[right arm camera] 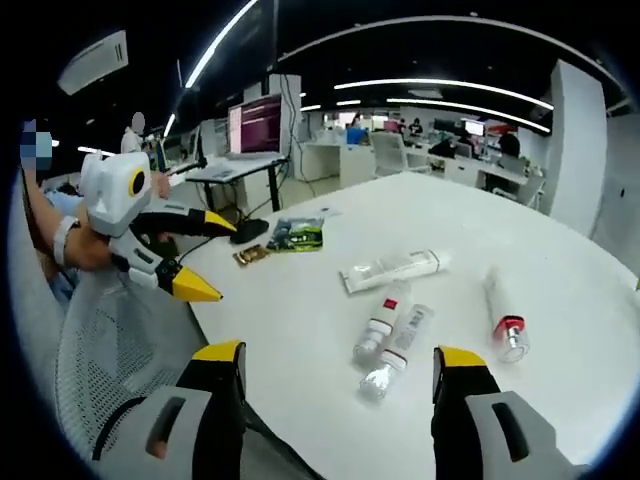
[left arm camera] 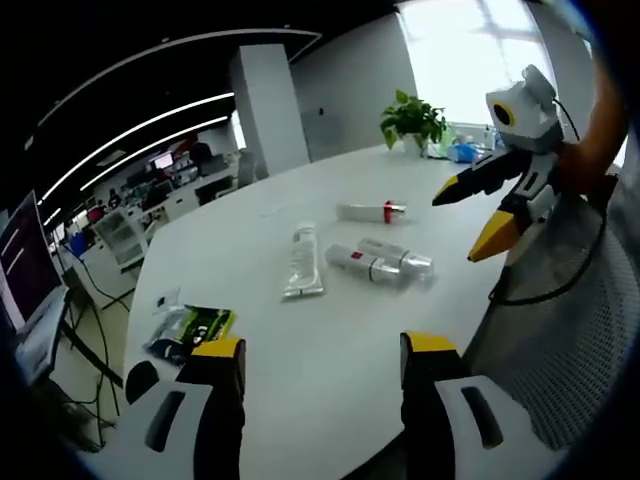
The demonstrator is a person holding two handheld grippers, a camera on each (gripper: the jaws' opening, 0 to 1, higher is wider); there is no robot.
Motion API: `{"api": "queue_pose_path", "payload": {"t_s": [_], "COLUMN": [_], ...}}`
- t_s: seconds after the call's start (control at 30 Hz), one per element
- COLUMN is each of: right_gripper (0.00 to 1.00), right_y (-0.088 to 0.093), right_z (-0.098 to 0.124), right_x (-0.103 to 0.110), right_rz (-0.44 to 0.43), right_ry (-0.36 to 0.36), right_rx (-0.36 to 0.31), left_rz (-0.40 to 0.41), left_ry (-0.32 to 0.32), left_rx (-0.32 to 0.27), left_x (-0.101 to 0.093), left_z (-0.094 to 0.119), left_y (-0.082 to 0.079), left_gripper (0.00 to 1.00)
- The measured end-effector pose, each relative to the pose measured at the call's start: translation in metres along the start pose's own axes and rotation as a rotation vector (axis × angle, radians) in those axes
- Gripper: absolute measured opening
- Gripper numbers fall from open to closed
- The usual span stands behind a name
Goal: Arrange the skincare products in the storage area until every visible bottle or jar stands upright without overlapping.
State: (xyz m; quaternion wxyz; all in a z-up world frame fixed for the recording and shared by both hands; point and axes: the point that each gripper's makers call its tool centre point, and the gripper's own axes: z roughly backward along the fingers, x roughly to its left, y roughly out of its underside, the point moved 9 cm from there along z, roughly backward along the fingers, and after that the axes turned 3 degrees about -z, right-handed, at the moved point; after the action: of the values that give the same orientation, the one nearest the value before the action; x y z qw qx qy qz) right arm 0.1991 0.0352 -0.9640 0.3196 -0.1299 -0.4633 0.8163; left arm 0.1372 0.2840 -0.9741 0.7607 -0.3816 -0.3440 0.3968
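Several skincare products lie flat on the white table point(left arm camera: 250, 400). A flattened white tube point(left arm camera: 303, 262) point(right arm camera: 392, 270) is beside two small bottles lying side by side: one with a red band point(left arm camera: 353, 261) point(right arm camera: 378, 325), one clear point(left arm camera: 398, 257) point(right arm camera: 398, 352). A slim tube with a red cap point(left arm camera: 370, 211) point(right arm camera: 503, 315) lies apart from them. My left gripper point(left arm camera: 325, 350) point(right arm camera: 215, 260) is open and empty, short of the products. My right gripper point(right arm camera: 340, 358) point(left arm camera: 470, 215) is also open and empty, hovering near the table's edge.
A green packet point(left arm camera: 195, 328) point(right arm camera: 296, 235) and a small brown packet point(right arm camera: 250, 255) lie near the table's edge. A potted plant point(left arm camera: 412, 118) stands at the far end. A grey mesh chair point(left arm camera: 570, 330) point(right arm camera: 110, 350) is beside the table. Office desks and monitors stand beyond.
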Motion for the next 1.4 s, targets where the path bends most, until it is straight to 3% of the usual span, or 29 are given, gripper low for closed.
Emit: {"api": "queue_pose_path", "payload": {"t_s": [0.17,0.23,0.3,0.4,0.47,0.73,0.93,1.07,1.2,1.4], "right_gripper": [0.76,0.71,0.72,0.71,0.68,0.72,0.73,0.74,0.73,0.68], "right_y": [-0.019,-0.035,-0.051,-0.078,-0.087,-0.137,-0.153,-0.156,-0.160,-0.162], "right_z": [-0.008,-0.013,-0.019,-0.033,-0.042,-0.073,-0.096,-0.113,-0.126,-0.148], "right_x": [-0.026,-0.038,-0.048,-0.064,-0.069,-0.078,-0.075,-0.078,-0.081,-0.089], "right_rz": [0.130,0.200,0.253,0.362,0.367,0.573,0.736,0.749,0.803,0.968], "right_ry": [-0.052,-0.081,-0.096,-0.153,-0.195,-0.221,-0.286,-0.308,-0.325,-0.317], "right_rx": [0.063,0.061,0.051,0.106,0.165,0.153,0.212,0.257,0.302,0.453], "left_rz": [0.000,-0.003,0.001,0.001,0.005,0.009,0.004,0.010,0.008,0.007], "left_ry": [-0.005,-0.009,-0.008,-0.003,0.003,0.003,-0.002,0.000,-0.002,-0.009], "left_rx": [0.006,0.008,0.015,0.022,0.023,0.034,0.056,0.086,0.069,0.081], "left_x": [0.001,0.001,0.000,-0.001,-0.003,-0.004,-0.002,-0.002,-0.002,-0.002], "left_z": [0.000,0.000,0.000,-0.001,-0.002,-0.003,-0.004,-0.006,-0.005,-0.006], "left_y": [0.001,0.001,0.002,0.001,0.001,0.003,0.007,0.010,0.009,0.011], "left_gripper": [0.57,0.57,0.57,0.57,0.55,0.54,0.53,0.52,0.51,0.51]}}
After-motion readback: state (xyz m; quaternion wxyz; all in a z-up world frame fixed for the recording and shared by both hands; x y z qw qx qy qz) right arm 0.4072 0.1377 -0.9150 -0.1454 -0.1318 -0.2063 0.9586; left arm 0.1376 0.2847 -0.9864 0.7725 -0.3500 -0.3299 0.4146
